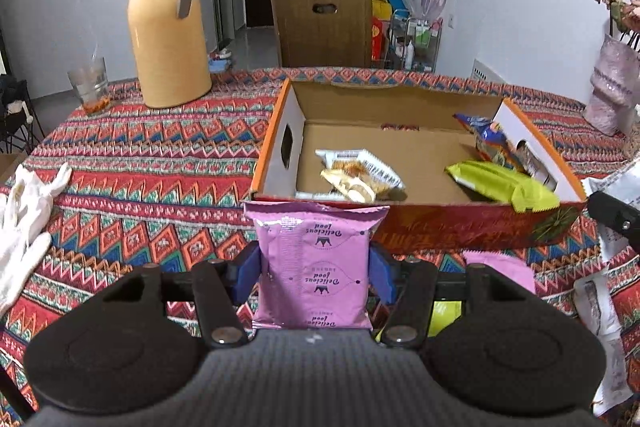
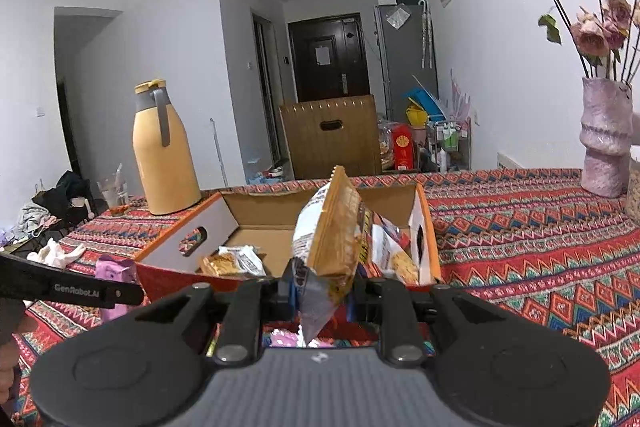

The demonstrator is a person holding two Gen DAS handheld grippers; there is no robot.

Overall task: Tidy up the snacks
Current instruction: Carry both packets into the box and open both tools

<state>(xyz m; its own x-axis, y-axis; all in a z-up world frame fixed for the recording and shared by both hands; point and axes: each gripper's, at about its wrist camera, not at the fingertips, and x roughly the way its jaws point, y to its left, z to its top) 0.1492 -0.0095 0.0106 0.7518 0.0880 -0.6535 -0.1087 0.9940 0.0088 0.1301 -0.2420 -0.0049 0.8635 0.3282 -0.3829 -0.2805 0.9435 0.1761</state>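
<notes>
My left gripper (image 1: 314, 271) is shut on a pink snack packet (image 1: 314, 255), held just in front of the near wall of an open cardboard box (image 1: 440, 227). The box holds a cracker packet (image 1: 360, 177), a green packet (image 1: 500, 183) and a blue packet (image 1: 486, 135). My right gripper (image 2: 322, 293) is shut on an orange-and-white cracker packet (image 2: 328, 231), held upright above the near edge of the same box (image 2: 168, 271). More packets lie inside it (image 2: 236, 261). The left gripper's pink packet (image 2: 114, 271) shows at left.
A yellow thermos jug (image 1: 166, 27) and a glass (image 1: 90, 83) stand far left on the patterned tablecloth (image 1: 140, 163). White gloves (image 1: 24, 215) lie at the left edge. A pink vase with dried roses (image 2: 604, 143) stands at the right. More packets (image 1: 496, 267) lie before the box.
</notes>
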